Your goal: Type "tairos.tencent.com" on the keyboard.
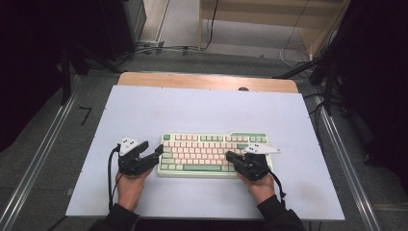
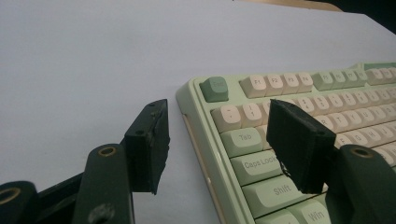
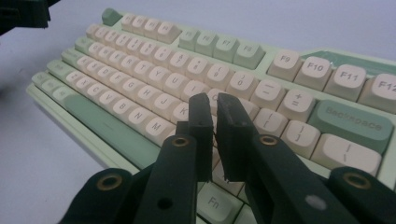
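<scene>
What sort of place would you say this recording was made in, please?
Probably a lab or studio set up for recording, not an ordinary office: a white board table bears one pale green and cream mechanical keyboard, loose cables run over the grey floor, and metal rails flank the table.

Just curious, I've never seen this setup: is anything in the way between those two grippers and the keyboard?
Nothing visible. The left gripper straddles the keyboard's left edge, and the right gripper hangs directly over the keys.
</scene>
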Tool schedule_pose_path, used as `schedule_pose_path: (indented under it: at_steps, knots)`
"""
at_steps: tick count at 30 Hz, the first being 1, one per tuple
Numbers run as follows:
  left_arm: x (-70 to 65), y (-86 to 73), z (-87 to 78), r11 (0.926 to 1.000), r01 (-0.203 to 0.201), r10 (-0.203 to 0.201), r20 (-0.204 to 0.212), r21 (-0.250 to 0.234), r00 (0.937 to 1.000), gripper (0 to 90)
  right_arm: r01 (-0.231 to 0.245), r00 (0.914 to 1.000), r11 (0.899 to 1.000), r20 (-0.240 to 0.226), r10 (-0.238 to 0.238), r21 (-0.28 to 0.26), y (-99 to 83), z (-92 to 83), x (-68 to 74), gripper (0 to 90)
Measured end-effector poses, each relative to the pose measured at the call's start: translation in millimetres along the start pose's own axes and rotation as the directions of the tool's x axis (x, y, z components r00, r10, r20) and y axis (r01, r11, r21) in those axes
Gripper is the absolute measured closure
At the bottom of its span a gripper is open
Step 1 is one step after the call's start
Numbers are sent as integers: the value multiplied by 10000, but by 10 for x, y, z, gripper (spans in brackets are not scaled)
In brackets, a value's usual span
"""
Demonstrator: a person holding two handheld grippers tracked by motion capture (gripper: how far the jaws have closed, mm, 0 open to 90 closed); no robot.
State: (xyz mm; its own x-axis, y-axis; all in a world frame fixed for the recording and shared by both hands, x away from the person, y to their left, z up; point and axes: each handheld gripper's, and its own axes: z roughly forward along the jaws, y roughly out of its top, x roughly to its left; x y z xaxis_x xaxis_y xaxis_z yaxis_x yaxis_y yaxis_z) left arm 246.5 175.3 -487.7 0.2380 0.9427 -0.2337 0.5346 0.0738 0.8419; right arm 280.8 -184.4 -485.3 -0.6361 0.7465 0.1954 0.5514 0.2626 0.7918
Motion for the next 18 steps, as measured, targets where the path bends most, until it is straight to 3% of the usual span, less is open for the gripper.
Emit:
schedule_pose_path:
  at_steps: [6,12,18]
  knots:
    - [-5,-1,3,10000,-9,9,26,9,10000,397,-202,9997,9992,101,205,-354,30,-52,-46,642]
    - [-12,-3,4,10000,-41,41,50,8,10000,397,-245,9992,9986,289,258,-458,48,-53,-76,345]
    - [-23,-6,8,9999,-125,125,39,56,9999,397,-223,9973,9980,689,264,-599,54,-55,-104,236]
